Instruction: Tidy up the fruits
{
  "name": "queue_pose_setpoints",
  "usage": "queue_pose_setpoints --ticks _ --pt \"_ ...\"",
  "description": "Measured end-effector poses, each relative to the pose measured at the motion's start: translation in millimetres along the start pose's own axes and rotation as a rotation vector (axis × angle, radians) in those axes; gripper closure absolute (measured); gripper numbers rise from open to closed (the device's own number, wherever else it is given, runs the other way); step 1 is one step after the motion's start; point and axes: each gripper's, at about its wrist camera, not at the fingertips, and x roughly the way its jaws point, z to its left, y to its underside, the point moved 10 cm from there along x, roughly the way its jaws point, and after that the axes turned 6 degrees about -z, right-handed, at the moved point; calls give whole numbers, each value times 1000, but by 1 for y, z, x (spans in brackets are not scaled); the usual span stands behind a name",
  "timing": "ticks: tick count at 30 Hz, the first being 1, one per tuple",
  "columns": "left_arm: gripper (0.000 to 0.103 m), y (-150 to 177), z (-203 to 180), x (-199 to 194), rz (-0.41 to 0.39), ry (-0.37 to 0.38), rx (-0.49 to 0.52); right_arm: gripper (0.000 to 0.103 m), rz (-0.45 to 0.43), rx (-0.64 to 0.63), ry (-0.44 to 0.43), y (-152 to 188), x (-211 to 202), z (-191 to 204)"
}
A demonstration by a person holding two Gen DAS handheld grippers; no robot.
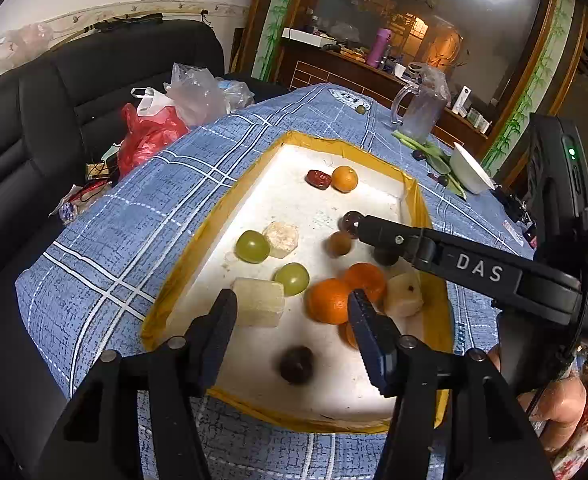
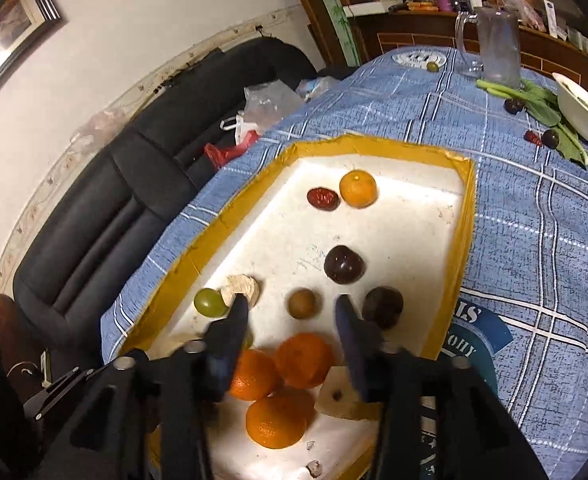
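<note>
A white tray with a yellow rim [image 1: 213, 216] [image 2: 374, 142] lies on the blue checked cloth. It holds several fruits: oranges [image 1: 328, 300] [image 2: 275, 420], green grapes [image 1: 252, 245] [image 2: 209, 302], a red date [image 1: 318, 179] [image 2: 322, 198], dark plums [image 1: 297, 364] [image 2: 344, 264], a brown fruit [image 1: 340, 243] [image 2: 302, 303] and pale chunks [image 1: 259, 301]. My left gripper [image 1: 292, 304] hangs open over the tray's near end, nothing between its fingers. My right gripper [image 2: 291, 306] [image 1: 374, 240] is open above the brown fruit, its pads clear of it.
At the table's far right stand a clear jug [image 1: 422, 108] [image 2: 494, 48] and a white bowl [image 1: 472, 168] [image 2: 582, 108] with leafy greens and dark grapes [image 2: 550, 138]. Plastic bags [image 1: 149, 132] lie on the black sofa at the left. A person's hand [image 1: 562, 404] shows at lower right.
</note>
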Motion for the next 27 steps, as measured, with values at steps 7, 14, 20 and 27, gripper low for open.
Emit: queue_pose_setpoints --ticks 7,14,20,27 --pt "35 -4 -22 -12 -41 3 57 51 -101 26 47 -2 -54 -17" --pt "16 -12 -58 -36 -158 -67 178 39 -234 86 176 22 -121 -57" --pt "11 -10 -79 -46 -192 -121 240 36 -265 123 260 52 -149 -80" --pt "10 -3 -95 -56 -208 -147 287 33 -272 97 296 71 -160 -77"
